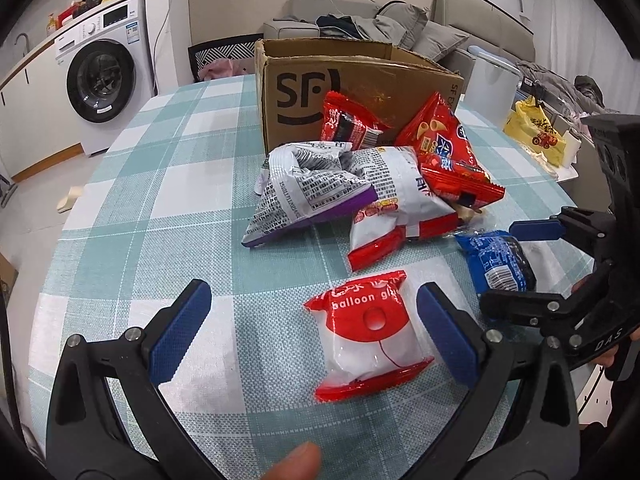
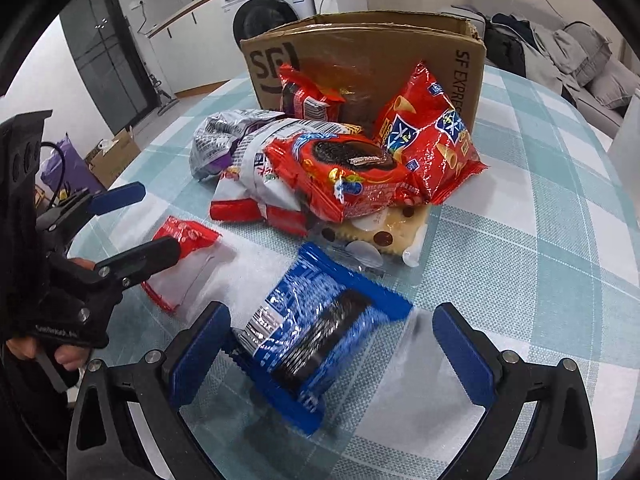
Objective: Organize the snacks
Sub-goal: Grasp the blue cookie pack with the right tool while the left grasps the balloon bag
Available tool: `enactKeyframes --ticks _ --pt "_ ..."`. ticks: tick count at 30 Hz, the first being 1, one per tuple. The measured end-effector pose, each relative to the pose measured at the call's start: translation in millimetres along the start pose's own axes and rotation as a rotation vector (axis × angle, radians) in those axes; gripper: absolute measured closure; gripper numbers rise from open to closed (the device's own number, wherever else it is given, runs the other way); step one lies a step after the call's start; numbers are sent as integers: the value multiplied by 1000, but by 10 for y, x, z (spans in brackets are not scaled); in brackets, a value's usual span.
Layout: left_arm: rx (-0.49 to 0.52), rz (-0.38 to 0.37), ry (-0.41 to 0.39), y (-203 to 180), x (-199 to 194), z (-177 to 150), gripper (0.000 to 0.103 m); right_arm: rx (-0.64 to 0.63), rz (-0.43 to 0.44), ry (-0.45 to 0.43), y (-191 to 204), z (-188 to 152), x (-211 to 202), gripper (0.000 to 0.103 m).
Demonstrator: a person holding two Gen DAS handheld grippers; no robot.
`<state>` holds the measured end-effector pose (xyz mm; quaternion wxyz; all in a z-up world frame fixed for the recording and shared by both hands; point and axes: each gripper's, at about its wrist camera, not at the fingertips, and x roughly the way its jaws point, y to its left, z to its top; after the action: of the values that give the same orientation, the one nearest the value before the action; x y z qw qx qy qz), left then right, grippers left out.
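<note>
Between my left gripper's wide-spread fingers lies the red-and-white packet, flat on the checked tablecloth. It sits nearer the right pad, just beside it, with a clear gap to the left pad; nothing is gripped. A fingertip shows at the bottom edge of that view.

My right gripper is also spread wide, around the blue cookie pack, which lies at an angle on the cloth. I see the left pad touching or almost touching its near corner, while the right pad stands apart from it; I cannot tell whether there is real contact.

Beyond both packs is a heap: a red cookie pack, a red chip bag, a silver bag and a cracker pack. Behind them stands the open box, with another red pack leaning against its front.
</note>
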<state>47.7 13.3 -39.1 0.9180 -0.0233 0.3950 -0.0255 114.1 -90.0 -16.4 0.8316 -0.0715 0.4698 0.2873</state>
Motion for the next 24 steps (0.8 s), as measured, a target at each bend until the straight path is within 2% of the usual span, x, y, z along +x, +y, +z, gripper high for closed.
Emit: enactKeyframes --ticks 11,17,24 --pt "0 -10 17 2 26 -40 1 18 -15 23 -275 -69 -141 0" --pt "20 -15 44 -38 72 -65 1 -2 -17 33 -261 -86 -147 0" --pt "64 -1 73 -88 90 -97 1 12 19 46 -348 -120 -153 1"
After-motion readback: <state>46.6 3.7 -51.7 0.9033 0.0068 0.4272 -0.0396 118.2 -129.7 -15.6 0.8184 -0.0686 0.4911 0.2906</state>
